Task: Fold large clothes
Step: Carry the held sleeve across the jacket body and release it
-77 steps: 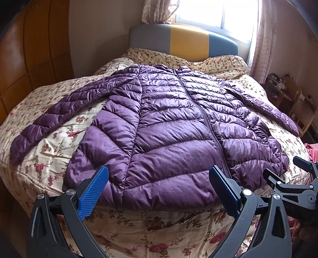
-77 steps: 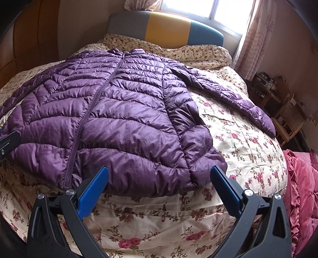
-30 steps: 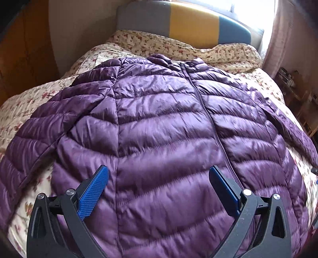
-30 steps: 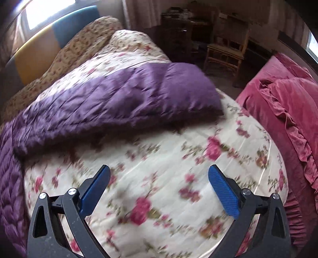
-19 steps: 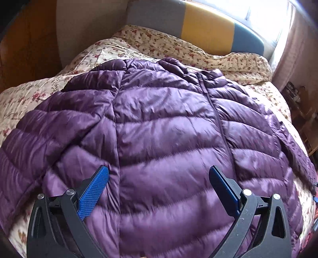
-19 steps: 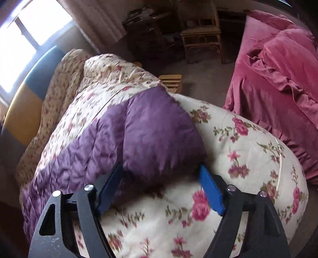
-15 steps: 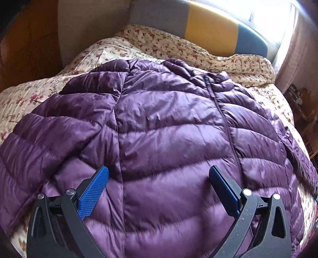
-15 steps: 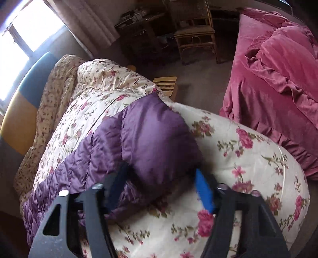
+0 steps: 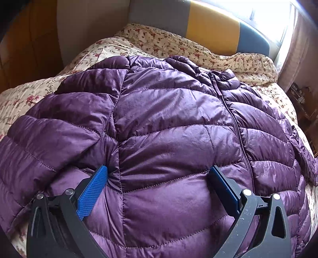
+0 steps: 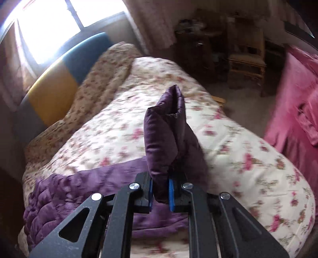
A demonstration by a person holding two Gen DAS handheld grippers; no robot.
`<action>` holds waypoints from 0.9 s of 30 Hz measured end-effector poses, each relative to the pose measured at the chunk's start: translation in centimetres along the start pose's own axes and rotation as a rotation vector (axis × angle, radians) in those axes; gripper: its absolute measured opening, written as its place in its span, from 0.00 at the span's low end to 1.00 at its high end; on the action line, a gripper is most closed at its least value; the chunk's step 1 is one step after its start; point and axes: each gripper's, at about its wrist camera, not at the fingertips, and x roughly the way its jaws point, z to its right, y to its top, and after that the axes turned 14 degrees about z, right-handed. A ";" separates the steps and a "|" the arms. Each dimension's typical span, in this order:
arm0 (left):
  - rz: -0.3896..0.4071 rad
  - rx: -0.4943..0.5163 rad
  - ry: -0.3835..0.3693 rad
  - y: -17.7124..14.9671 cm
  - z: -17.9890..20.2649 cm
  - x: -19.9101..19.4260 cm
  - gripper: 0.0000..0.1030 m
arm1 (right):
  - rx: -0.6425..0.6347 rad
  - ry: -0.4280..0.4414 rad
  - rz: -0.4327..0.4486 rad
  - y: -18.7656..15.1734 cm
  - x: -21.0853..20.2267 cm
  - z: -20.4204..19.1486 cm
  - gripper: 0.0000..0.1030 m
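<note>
We look down over a purple quilted jacket (image 9: 169,129) spread front-up across a bed with a flowered quilt (image 9: 23,95), its zip (image 9: 236,127) running from the collar toward the lower right. Our left gripper (image 9: 157,174) stands wide apart over the jacket's front, the left blue pad (image 9: 92,190) pressed into a crease of the fabric, the right one against the padding. Behind, a headboard (image 9: 210,31) in grey, yellow and blue sits under a bright window (image 9: 268,12).

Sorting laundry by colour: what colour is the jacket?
Purple, quilted jacket; clearest in the left wrist view.
</note>
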 end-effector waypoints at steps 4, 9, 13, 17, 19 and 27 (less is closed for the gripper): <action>0.003 -0.006 -0.006 0.0 0.0 -0.1 0.97 | -0.066 0.115 -0.018 -1.5 0.3 -7.2 0.10; 0.008 -0.011 -0.012 -0.1 -0.1 -0.2 0.97 | -0.160 0.233 -0.063 -5.1 0.9 -15.2 0.10; 0.011 -0.015 -0.018 -0.1 -0.3 -0.3 0.97 | -0.257 0.333 -0.116 -9.3 0.9 -21.7 0.10; 0.013 -0.022 -0.025 -0.1 -0.4 -0.4 0.97 | -0.327 0.406 -0.169 -13.9 0.5 -26.5 0.10; 0.014 -0.026 -0.028 -0.1 -0.4 -0.4 0.97 | -0.344 0.430 -0.191 -15.4 0.6 -27.9 0.10; 0.014 -0.029 -0.033 -0.1 -0.4 -0.5 0.97 | -0.373 0.564 -0.301 -20.2 0.1 -31.8 0.10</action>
